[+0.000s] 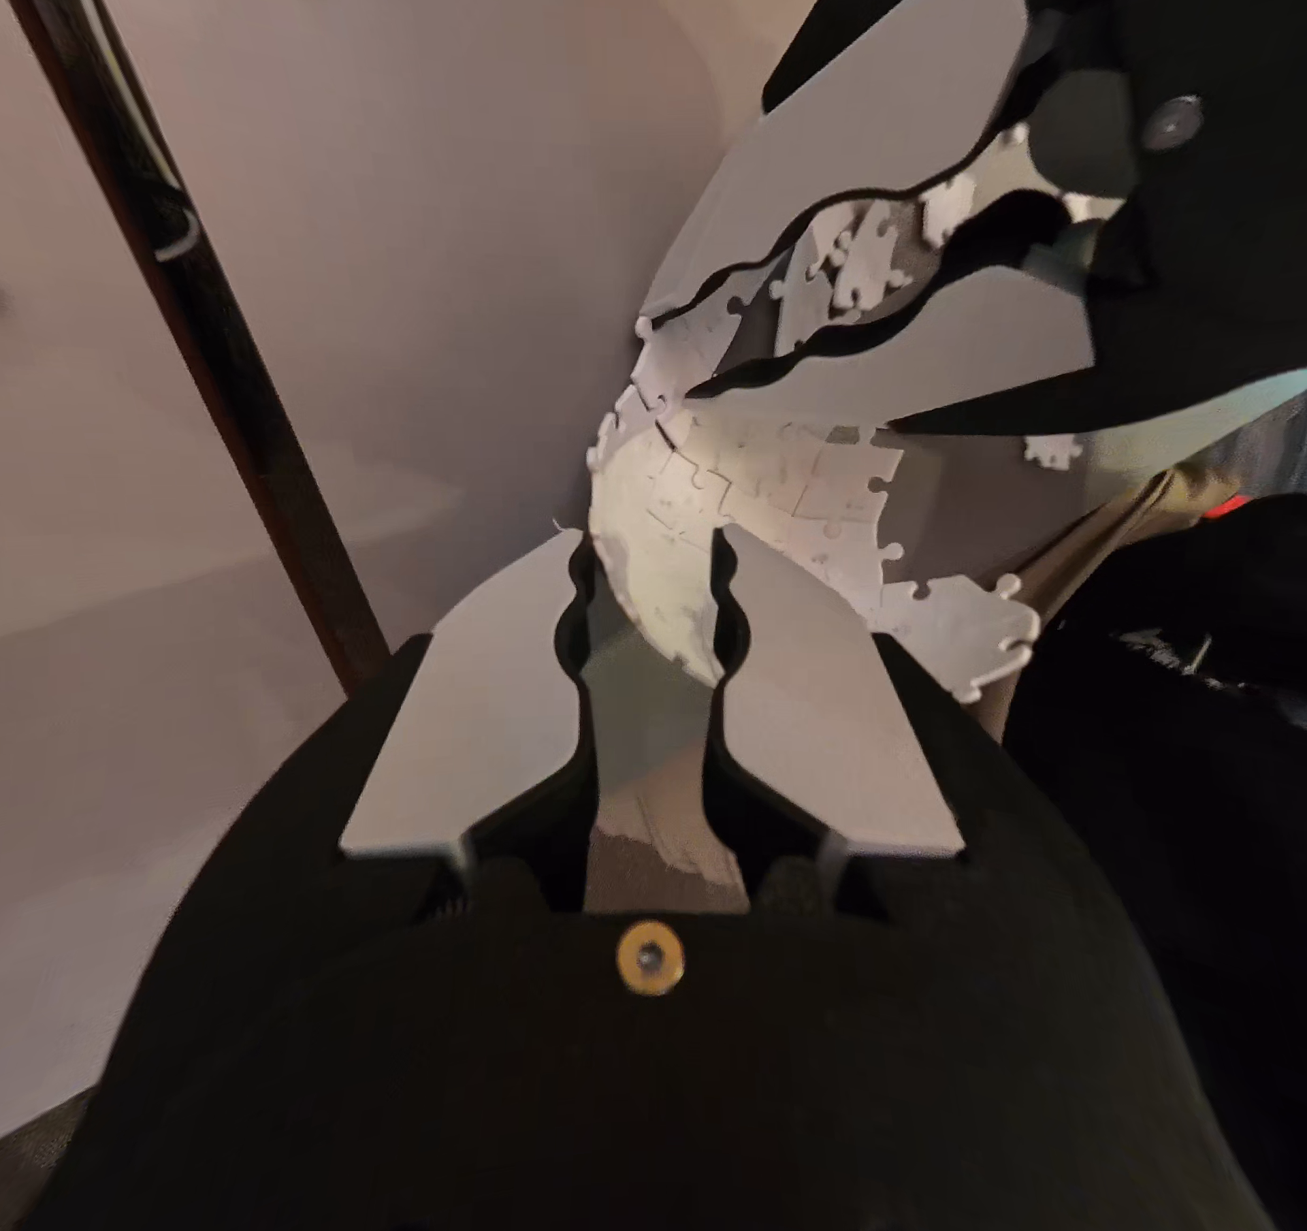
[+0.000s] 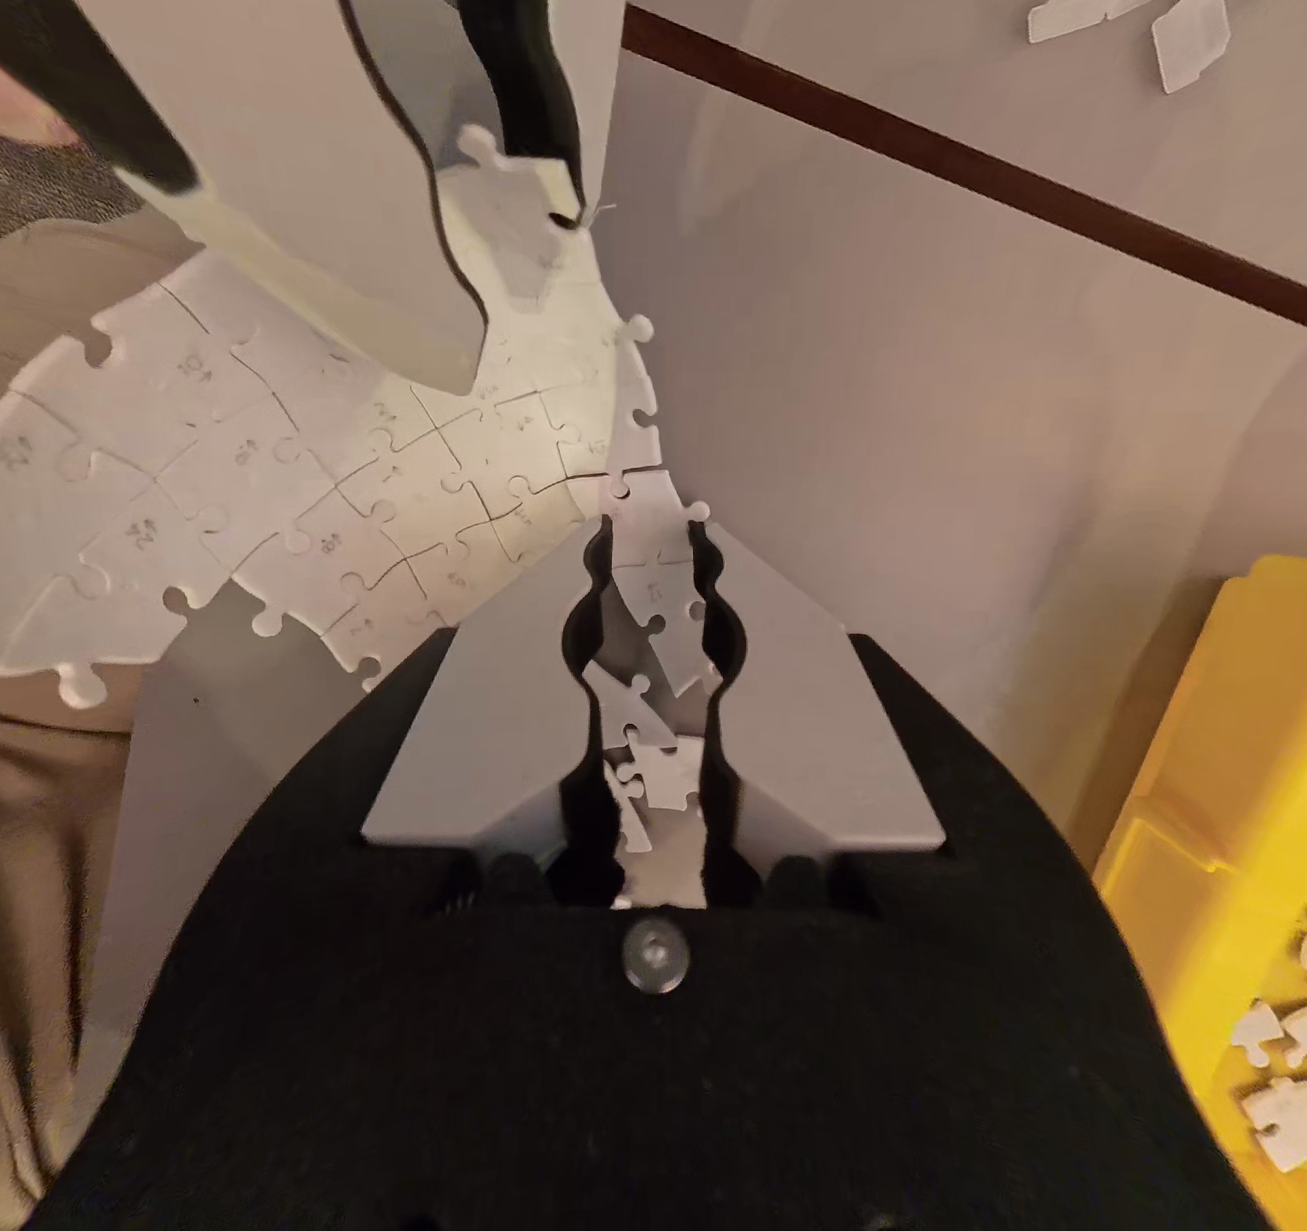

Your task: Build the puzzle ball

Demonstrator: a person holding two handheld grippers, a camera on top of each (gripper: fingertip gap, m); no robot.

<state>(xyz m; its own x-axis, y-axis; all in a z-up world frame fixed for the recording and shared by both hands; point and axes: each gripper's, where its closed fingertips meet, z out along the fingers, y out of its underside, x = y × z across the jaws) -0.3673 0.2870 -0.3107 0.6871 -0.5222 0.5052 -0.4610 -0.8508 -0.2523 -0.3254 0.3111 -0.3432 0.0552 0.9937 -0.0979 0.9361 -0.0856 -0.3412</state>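
The partly built puzzle ball (image 1: pixel 764 482) is a curved white shell of joined pieces, held in the air; it also shows in the right wrist view (image 2: pixel 283 475). My left gripper (image 1: pixel 651 546) is shut on the shell's edge; in the right wrist view it (image 2: pixel 520 299) reaches in from the top left. My right gripper (image 2: pixel 651 525) is shut on a short strip of joined white pieces (image 2: pixel 651 553) whose far end touches the shell's rim. In the left wrist view the right gripper (image 1: pixel 668 357) comes in from the top right, above the shell.
A yellow bin (image 2: pixel 1202 772) with loose white pieces (image 2: pixel 1273 1091) stands at the right. More pale pieces (image 2: pixel 1167 16) lie on the grey table at the far right, and one loose piece (image 1: pixel 1052 451) lies behind the shell. A dark brown strip (image 2: pixel 919 150) crosses the table. A dark sleeve (image 1: pixel 1167 702) is at the right. The gap from one gripper's tips to the other's is roughly 6 cm.
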